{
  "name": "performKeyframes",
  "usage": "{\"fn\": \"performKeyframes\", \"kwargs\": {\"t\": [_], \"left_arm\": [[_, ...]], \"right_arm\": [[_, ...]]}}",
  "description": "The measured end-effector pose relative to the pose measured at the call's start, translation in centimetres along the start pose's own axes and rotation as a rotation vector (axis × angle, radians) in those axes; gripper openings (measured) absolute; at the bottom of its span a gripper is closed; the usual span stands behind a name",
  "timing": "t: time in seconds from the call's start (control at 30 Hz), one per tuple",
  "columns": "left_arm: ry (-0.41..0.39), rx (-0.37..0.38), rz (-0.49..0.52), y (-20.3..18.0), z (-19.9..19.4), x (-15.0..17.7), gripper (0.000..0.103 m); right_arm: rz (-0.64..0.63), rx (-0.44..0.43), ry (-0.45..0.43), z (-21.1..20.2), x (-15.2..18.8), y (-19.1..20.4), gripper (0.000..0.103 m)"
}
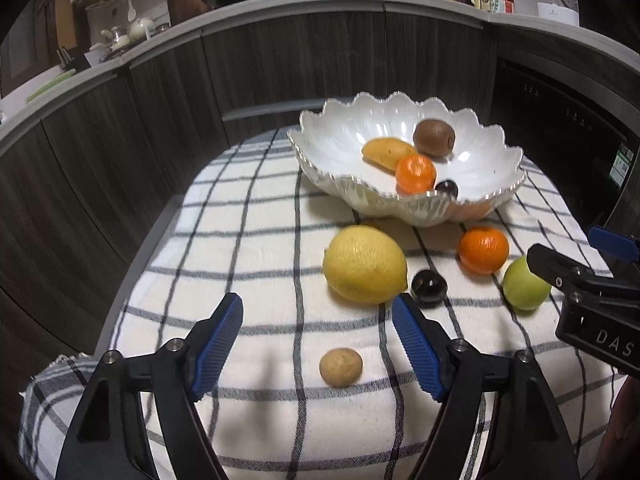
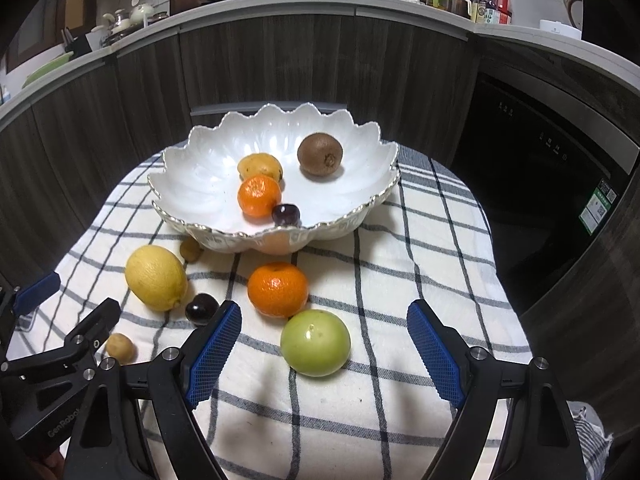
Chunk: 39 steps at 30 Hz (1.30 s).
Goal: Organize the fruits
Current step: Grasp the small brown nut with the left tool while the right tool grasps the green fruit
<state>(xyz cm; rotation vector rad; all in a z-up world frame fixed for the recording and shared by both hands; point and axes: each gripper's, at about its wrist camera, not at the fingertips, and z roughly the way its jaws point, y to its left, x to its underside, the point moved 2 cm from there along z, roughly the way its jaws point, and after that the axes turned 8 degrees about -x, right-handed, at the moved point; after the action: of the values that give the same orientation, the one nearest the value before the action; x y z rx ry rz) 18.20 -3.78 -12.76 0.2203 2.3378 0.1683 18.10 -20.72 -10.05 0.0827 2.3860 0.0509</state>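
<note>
Checked cloth (image 2: 400, 264), covering the table and bearing all items. Scalloped white bowl (image 2: 192, 184), toward the far end of the cloth; contents: kiwi (image 2: 320, 154), yellow fruit (image 2: 260, 166), small mandarin (image 2: 259, 195) and dark plum (image 2: 285, 214), the last low against the near wall. Loose on the cloth, nearer than the bowl: lemon (image 1: 364, 264); mandarin (image 2: 277, 289); green apple (image 2: 315, 342), touching or nearly touching the mandarin; second dark plum (image 1: 429, 286), just beside the lemon; a small tan fruit (image 1: 341, 367); another small brownish fruit (image 2: 190, 249) tucked at the bowl's foot. Left gripper (image 1: 318, 342): jaws apart, empty, the small tan fruit between and below them. Right gripper (image 2: 324, 344): jaws apart, empty, straddling the green apple without pressing it. Risks, as judged: every piece is round, so an off-centre squeeze could squirt the tan fruit or apple away; a nudged apple would likely knock the mandarin rolling; fingertips may snag the loose cloth; the two tools work close together and could collide.
</note>
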Motion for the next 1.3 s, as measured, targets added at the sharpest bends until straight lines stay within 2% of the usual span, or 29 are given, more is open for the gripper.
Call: {"fn": "performKeyframes", "kwargs": {"t": [0.33,0.4,0.6,0.83,0.93,1.0,1.1,1.2,1.3], "left_arm": [[0.096,0.018,0.011,-0.7,1.8,2.1,0.056],[0.112,0.03,0.018,-1.0,2.1,2.3,0.044],[0.146,0.047,0.03,-1.7,2.9,2.7,0.035],[0.138,0.051,0.036,-1.7,2.8,2.7,0.027],[0.135,0.05,0.04,-1.7,2.8,2.7,0.027],[0.135,0.05,0.039,-1.7,2.8,2.7,0.027],[0.134,0.048,0.038,-1.7,2.8,2.6,0.027],[0.125,0.046,0.037,-1.6,2.6,2.6,0.027],[0.116,0.043,0.038,-1.6,2.5,2.5,0.027]], "right_arm": [[-0.006,-0.022,0.039,1.8,0.9,0.0,0.086],[-0.004,-0.022,0.048,2.1,1.0,0.0,0.086],[0.006,-0.021,0.068,3.0,1.1,-0.4,0.086],[0.0,-0.026,0.082,3.9,1.3,-0.5,0.084],[0.004,-0.034,0.093,4.4,1.3,-0.6,0.074],[0.004,-0.04,0.104,4.8,1.5,-0.6,0.063],[0.006,-0.056,0.127,5.4,1.8,-0.5,0.056],[0.007,-0.055,0.136,5.6,1.9,-0.6,0.051],[0.004,-0.056,0.136,5.5,2.0,-0.5,0.05]]}}
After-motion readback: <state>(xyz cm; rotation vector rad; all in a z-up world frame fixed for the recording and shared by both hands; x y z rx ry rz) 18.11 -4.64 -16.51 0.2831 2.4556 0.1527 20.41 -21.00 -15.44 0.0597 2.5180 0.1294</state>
